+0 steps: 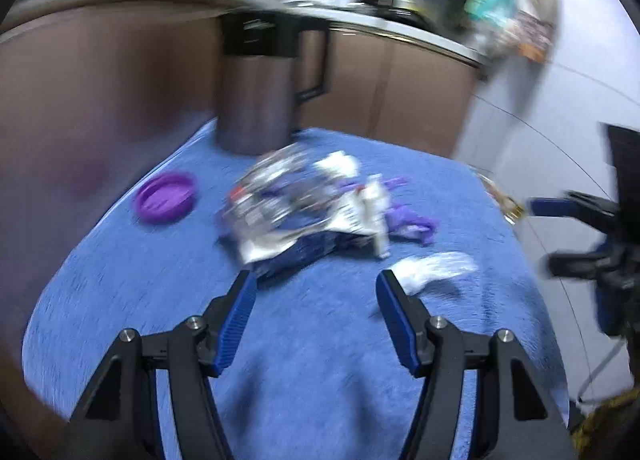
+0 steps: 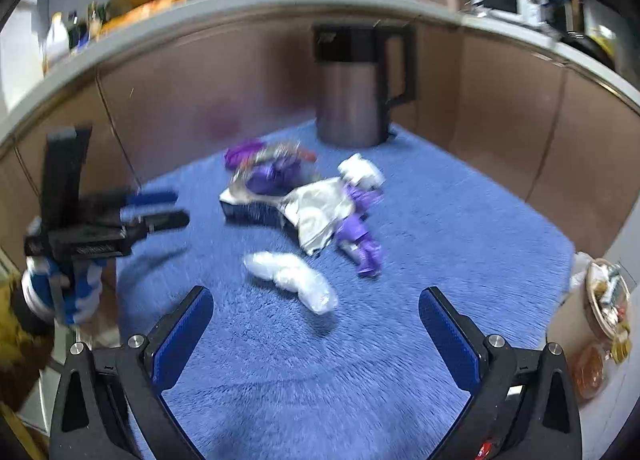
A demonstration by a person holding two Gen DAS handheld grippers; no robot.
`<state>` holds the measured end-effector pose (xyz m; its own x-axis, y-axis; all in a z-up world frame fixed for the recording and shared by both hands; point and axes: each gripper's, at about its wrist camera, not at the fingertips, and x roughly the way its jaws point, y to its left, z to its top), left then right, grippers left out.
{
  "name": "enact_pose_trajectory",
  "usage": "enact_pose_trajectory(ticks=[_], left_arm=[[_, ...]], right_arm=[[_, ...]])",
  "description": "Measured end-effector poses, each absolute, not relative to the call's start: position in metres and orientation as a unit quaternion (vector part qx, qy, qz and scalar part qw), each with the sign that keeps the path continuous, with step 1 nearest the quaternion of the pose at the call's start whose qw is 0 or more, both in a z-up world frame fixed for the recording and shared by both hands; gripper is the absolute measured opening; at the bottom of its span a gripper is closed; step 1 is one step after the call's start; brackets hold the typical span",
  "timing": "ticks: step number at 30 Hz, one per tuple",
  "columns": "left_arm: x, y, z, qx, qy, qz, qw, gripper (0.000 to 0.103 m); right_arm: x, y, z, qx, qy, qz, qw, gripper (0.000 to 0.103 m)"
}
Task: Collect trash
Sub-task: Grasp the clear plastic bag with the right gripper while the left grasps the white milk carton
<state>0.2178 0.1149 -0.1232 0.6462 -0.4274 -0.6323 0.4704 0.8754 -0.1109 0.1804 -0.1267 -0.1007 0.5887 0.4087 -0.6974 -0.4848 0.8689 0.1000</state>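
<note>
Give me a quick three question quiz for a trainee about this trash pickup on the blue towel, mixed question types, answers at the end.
1. True or false: the left gripper is holding a wrapper.
2. Which piece lies nearest the right gripper? A) purple lid B) clear plastic wrap C) steel jug
3. Fill in: the silver foil wrapper lies on a blue ____.

Key: 1 false, both grippers are open and empty. 2 B. 3 towel.
</note>
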Motion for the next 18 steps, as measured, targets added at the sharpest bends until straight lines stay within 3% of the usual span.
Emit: enact_pose_trajectory(ticks=[7,18], left_arm=[[0.264,0.067,-0.135,0.163,0.356,-0.3,0.87,0.06],[0.317,0.045,-0.174,0.27,0.415,-0.294,0.818,0.058]], right_arm=[[0.218,-0.102,-0.136,-0.07,0.415,0.3,0.856,0.103],[0.257,-0.082,-0.172,-0.093,0.445,0.352,0.819,0.074]])
